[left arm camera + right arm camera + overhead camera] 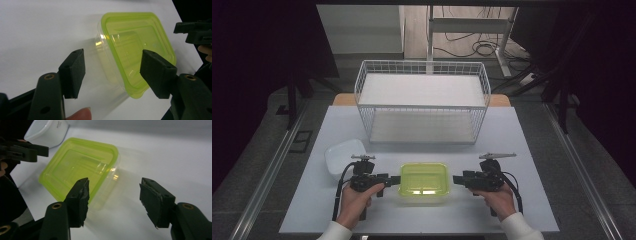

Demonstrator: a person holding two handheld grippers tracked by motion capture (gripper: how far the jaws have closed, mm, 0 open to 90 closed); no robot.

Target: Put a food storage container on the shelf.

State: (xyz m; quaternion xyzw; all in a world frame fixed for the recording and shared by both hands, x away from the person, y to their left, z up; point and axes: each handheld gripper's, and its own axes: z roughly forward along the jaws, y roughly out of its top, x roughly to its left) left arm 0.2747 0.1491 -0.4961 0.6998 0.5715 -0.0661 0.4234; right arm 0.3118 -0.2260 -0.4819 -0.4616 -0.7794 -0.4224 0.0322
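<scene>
A clear plastic container with a lime-green lid (423,181) sits upright near the table's front edge. My left gripper (393,179) is level at its left end and my right gripper (457,179) is level at its right end, both pointing inward. In the left gripper view the jaws (112,60) stand open around the container's near corner (130,50), pads apart from it. In the right gripper view the jaws (115,185) are open too, with the container's near end (77,167) just ahead of the left pad.
A white bowl (341,157) lies left of the container, close behind my left hand. A large white wire basket (422,100) stands across the back of the grey table (532,200). Bare tabletop lies to the right.
</scene>
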